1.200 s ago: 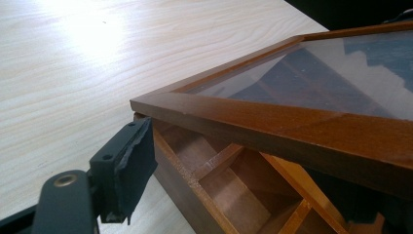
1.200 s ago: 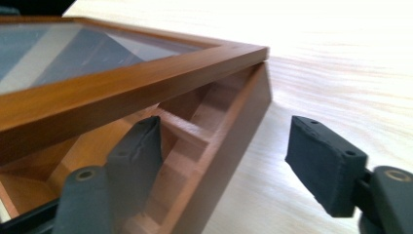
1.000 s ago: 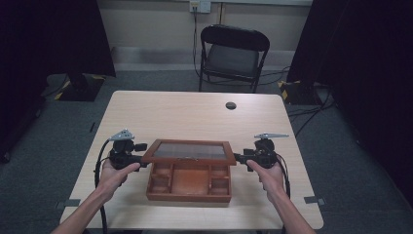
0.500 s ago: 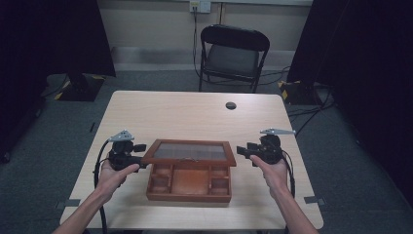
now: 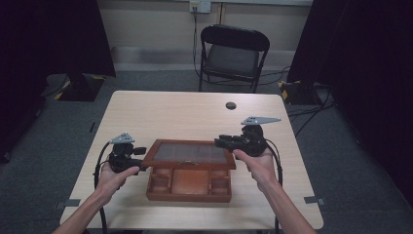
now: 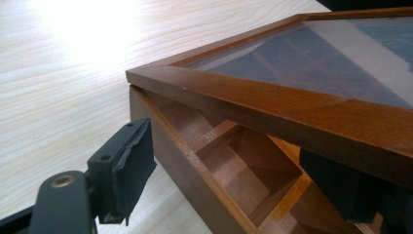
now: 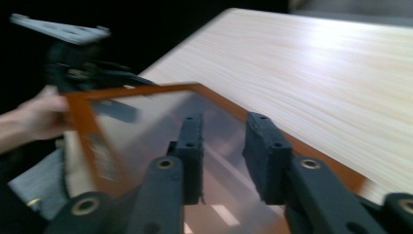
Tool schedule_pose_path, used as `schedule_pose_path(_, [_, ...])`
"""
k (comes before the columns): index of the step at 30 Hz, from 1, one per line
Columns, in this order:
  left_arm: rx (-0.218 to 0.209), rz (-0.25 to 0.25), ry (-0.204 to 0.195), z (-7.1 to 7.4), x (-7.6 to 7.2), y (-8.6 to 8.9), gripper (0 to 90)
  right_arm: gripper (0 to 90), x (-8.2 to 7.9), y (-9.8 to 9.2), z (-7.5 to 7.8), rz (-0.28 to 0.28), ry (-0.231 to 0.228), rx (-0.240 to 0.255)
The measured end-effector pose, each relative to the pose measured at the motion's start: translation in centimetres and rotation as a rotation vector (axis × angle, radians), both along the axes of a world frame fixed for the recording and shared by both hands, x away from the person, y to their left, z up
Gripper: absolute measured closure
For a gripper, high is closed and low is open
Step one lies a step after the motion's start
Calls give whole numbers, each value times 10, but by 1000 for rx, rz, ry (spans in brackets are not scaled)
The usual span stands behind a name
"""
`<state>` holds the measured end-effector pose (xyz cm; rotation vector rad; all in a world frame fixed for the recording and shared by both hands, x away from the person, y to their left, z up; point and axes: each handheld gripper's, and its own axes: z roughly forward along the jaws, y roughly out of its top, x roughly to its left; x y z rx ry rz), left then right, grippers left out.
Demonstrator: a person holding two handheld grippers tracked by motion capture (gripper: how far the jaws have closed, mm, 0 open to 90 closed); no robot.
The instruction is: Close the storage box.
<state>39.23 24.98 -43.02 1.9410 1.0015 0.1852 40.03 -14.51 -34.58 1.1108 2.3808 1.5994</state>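
Note:
A brown wooden box (image 5: pixel 187 187) with several compartments sits near the table's front edge. Its glass-paned lid (image 5: pixel 190 153) is raised at a slant. My left gripper (image 5: pixel 141 157) is at the box's left side. In the left gripper view it (image 6: pixel 226 146) straddles the box's left wall (image 6: pixel 180 146) under the lid (image 6: pixel 292 102), one jaw outside and one inside, not visibly pressing. My right gripper (image 5: pixel 220 142) hovers over the lid's right back corner. Its jaws (image 7: pixel 225 122) have just been closing; a narrow gap is left, nothing is between them, and the glass (image 7: pixel 146 126) lies beyond.
The light wooden table (image 5: pixel 170 112) is bare behind the box apart from a small dark round object (image 5: pixel 231 105) near the far edge. A black folding chair (image 5: pixel 234 53) stands behind the table. Dark curtains flank the room, and cables lie on the floor at the right.
My right gripper has risen and moved left, from beside the lid's right edge to above its right back corner. The left gripper and the box have stayed put.

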Motion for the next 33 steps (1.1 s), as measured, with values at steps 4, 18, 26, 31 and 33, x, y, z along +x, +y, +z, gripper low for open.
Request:
schedule_pose_path(4, [27,-2,-8,0,-2,0,213,736,-6,29,11,149,6,-3])
schedule_pose_path(18, [21,-5,-8,0,-3,-1,226,789,-15,65,-1,319,62,-56])
schedule_pose_path(26, [21,-12,-10,0,-2,-1,235,793,-14,71,-8,333,85,-79])
schedule_pose_path(31, [42,-24,-13,-1,-3,-1,235,805,-12,72,-12,355,106,-66])
schedule_pose_path(33, [38,-27,-11,-1,-3,-2,235,812,-12,72,-11,364,97,-76])
